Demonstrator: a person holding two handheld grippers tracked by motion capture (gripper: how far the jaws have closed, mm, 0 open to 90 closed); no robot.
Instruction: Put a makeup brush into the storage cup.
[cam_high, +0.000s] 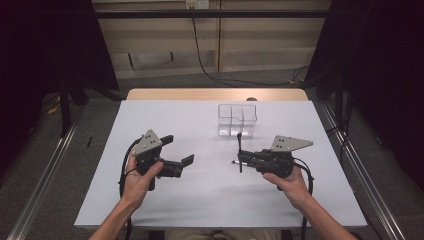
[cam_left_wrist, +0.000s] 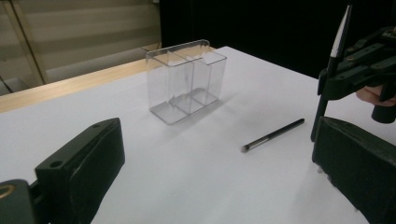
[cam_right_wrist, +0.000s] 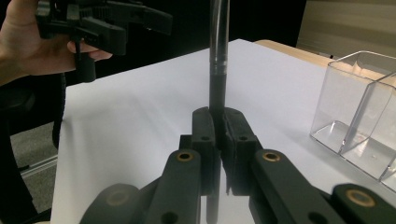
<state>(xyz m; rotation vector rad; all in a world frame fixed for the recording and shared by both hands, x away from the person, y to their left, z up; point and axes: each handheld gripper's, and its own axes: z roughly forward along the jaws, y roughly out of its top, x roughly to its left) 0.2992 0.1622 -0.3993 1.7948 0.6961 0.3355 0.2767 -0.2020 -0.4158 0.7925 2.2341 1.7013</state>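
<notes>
My left claw (cam_high: 181, 150) is matt black all over, with a plain grey three-cornered plate on top. My right claw (cam_high: 239, 161) is the same black with the same grey plate, plus dull brass-coloured rings at its pivots, low in the right gripper view. The pen (cam_right_wrist: 217, 60) it carries is dark and glossy, its upper end white at the upper right of the left gripper view. The brush (cam_left_wrist: 272, 135) is black with a pale tip. The holder (cam_high: 237, 120) is clear and colourless. The bench (cam_high: 200, 200) is plain white, unpatterned, with a light wood far edge.
</notes>
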